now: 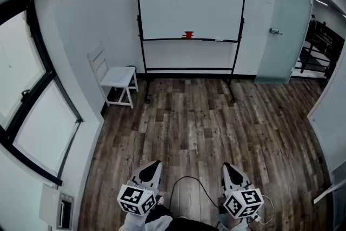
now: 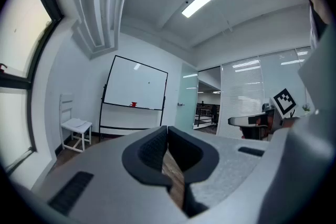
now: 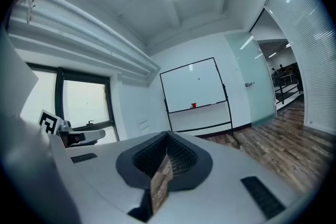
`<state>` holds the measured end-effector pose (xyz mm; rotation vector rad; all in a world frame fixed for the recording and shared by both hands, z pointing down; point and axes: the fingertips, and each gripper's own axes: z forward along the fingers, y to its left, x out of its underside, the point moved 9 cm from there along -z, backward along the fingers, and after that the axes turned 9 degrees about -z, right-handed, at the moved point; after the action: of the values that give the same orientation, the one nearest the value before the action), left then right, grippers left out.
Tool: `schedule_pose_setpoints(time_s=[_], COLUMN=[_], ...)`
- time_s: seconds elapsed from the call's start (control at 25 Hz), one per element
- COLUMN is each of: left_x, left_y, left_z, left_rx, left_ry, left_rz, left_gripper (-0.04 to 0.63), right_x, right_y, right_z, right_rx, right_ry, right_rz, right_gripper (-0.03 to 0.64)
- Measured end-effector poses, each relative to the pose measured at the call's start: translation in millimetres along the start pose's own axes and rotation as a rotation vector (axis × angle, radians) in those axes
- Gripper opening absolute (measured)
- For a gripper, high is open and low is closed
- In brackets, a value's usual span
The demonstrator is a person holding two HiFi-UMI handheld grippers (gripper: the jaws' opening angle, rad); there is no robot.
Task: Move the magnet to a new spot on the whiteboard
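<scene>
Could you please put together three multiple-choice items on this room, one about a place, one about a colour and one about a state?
1. In the head view, where does the white chair stand relative to the whiteboard?
A) to its left
B) to its right
C) behind it

2. What colour is the object on the whiteboard's ledge?
A) blue
B) red
C) yellow

3. How is the left claw?
A) wide open
B) shut on a marker
C) shut, with nothing in it

Answers:
1 A, the chair sits left of the board's stand.
2 B, it shows red in all three views.
3 C, its tips meet with nothing between them.
</scene>
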<state>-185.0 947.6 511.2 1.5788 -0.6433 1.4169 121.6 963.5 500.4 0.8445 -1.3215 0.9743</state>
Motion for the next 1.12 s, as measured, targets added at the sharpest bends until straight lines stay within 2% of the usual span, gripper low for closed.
schedule_pose_setpoints(time_s=[0.16, 0.76, 1.12], left_x=[2.5, 12.3, 7.5], left_y=[-4.4, -12.5, 4.5], left_z=[-0.8, -1.0, 37.2], left_rx=[-0.011, -0.015, 0.025], left_ry=[0.004, 0.014, 0.011], left_rz=[0.0, -0.032, -0.033], left_gripper=[0.011, 0.011, 0.011], right_x=[0.4, 6.3, 5.7], right_y=[-7.2, -2.2, -12.5], right_z=[-5.7, -12.8, 14.9], right_rx=[0.019, -0.003, 0.013], right_ry=[-0.002, 0.025, 0.021], right_rz=[0.014, 0.003, 0.009], right_gripper=[0.028, 0.028, 0.028])
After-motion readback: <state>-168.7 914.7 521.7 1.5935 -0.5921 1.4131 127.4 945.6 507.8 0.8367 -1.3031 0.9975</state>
